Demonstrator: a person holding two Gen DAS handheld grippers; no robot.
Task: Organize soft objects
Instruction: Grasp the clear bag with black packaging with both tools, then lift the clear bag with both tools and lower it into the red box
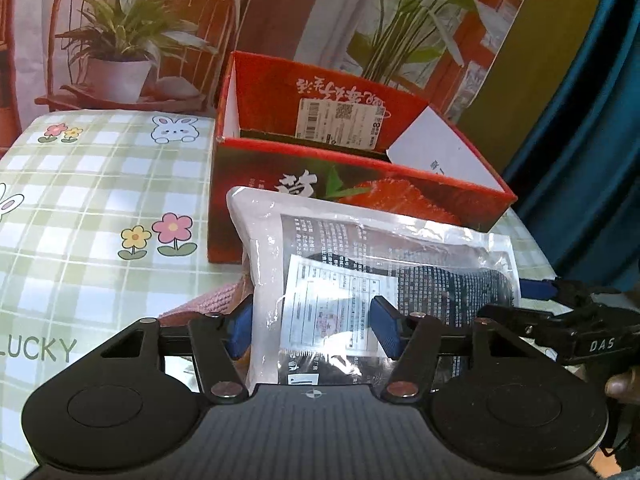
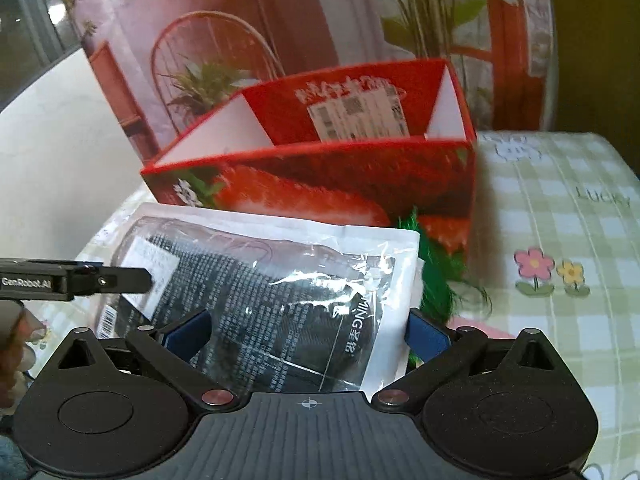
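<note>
Left wrist view: the left gripper (image 1: 312,330) straddles one end of the clear plastic packet (image 1: 372,264), pads not visibly pinching; the right gripper (image 2: 306,334) likewise brackets the other end. Just beyond, the open red box (image 1: 332,184) waits on the desk (image 1: 100,200), presumably its destination.

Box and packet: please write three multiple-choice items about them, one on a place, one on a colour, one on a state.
1. Where is the packet relative to the box?
A inside it
B in front of it, nearer the cameras
C behind it

2. What colour is the fluffy thing beside the packet?
A green
B yellow
C blue

3. The top of the box is:
A open
B covered by a lid
C taped shut

Answers:
1 B: the packet lies outside the box's front wall.
2 A: green strands show in the right wrist view.
3 A: the inner walls are visible from above.
</note>
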